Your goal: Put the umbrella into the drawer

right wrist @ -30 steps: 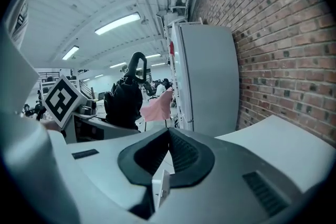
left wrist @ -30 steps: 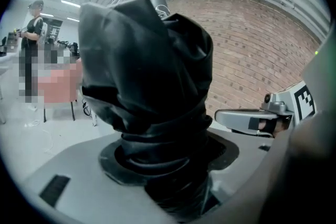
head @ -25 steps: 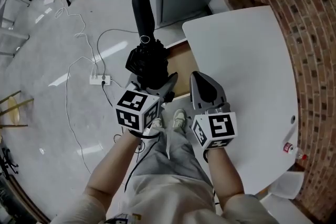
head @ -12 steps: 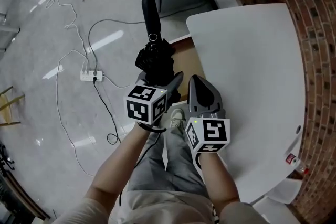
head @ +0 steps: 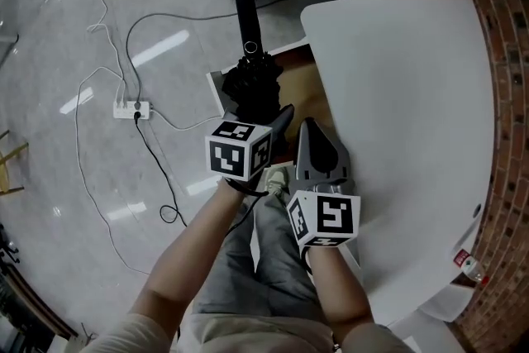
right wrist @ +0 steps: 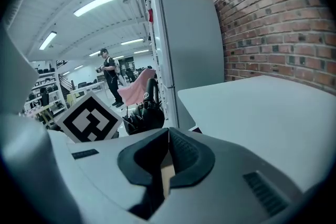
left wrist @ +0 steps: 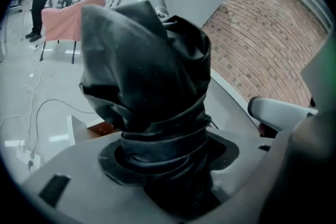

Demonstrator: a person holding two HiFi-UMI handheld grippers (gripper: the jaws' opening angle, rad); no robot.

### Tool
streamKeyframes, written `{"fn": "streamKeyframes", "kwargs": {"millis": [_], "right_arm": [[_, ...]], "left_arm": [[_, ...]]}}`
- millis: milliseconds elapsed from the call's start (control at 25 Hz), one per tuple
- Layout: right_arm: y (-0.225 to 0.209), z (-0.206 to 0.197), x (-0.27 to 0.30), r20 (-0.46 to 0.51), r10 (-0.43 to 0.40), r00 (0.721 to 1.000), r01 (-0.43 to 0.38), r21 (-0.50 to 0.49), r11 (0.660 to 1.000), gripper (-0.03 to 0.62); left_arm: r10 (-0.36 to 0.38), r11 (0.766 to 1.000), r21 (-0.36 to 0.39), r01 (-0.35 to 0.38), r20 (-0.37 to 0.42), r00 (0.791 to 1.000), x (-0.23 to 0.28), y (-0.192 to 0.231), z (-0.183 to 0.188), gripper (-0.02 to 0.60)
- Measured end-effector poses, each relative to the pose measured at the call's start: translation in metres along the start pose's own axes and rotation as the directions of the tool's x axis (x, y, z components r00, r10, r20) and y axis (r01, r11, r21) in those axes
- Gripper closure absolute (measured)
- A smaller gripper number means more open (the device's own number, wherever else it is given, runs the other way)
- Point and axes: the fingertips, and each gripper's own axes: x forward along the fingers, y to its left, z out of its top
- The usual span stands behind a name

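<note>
folded black umbrella [head: 252, 85] by open drawer [head: 304, 97]

Head view steeply down, all share umbrella [head: 252, 87]

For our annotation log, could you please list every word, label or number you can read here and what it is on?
No text is readable.
Marker cubes: square patterns only, no letters.
Red label on the bottle: too small to read.
Red patch on the grey cabinet: too blurred.
</note>
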Motion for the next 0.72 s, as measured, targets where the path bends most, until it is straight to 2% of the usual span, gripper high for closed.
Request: {"fn": "streamKeyframes", "kwargs": {"millis": [360,720], "right_arm": [[0.006,-0.032,0.018,-0.016,0.015,1.000,-0.016,-0.065,0.998,0.586],[-0.003,-0.062,0.029,-0.047,-0.023,0.999,0.020,-0.054,0.998,0.586]], "left_arm": [[-0.011,0.990,-0.142,0.002,-0.065,0.998,0.043,0.026,-0.029,0.282],[0.021,0.995,-0.097,-0.031,-0.108,0.994,0.075,0.048,-0.064,0.282]]}}
